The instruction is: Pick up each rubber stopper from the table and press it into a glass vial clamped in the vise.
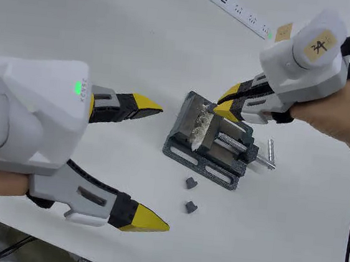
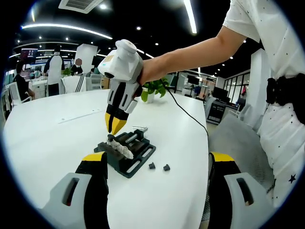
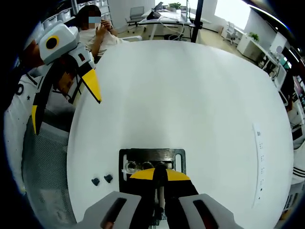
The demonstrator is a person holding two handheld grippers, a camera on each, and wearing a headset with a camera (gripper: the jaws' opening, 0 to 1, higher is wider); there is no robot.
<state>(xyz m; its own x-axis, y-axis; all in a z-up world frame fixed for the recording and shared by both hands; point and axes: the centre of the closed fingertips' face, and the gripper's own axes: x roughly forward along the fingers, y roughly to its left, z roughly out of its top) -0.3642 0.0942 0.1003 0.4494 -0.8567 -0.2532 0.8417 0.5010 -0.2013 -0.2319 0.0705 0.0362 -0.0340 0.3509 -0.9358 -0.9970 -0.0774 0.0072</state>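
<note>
Nearest, the left hand-held gripper (image 1: 158,167) is spread and empty; beyond it, two rubber stoppers (image 1: 191,206) lie on the tabletop (image 1: 277,229) beside the vise (image 1: 204,163), judged light, soft and best pinched across their sides; farthest, the right hand-held gripper (image 1: 218,108) is pressed together, apparently on another stopper, over fragile glass vials (image 3: 129,167).

A wide white table (image 2: 43,129) with a rounded edge stands in an open office, under a dark ceiling with long light strips (image 2: 190,16), small spotlights and an air vent (image 2: 78,5). Beyond it are desks (image 3: 167,21), office chairs (image 3: 137,12), a potted plant (image 2: 155,88), people (image 2: 56,67) and a bright window (image 3: 231,12). A white power strip (image 1: 238,9) lies on the table's far part.
</note>
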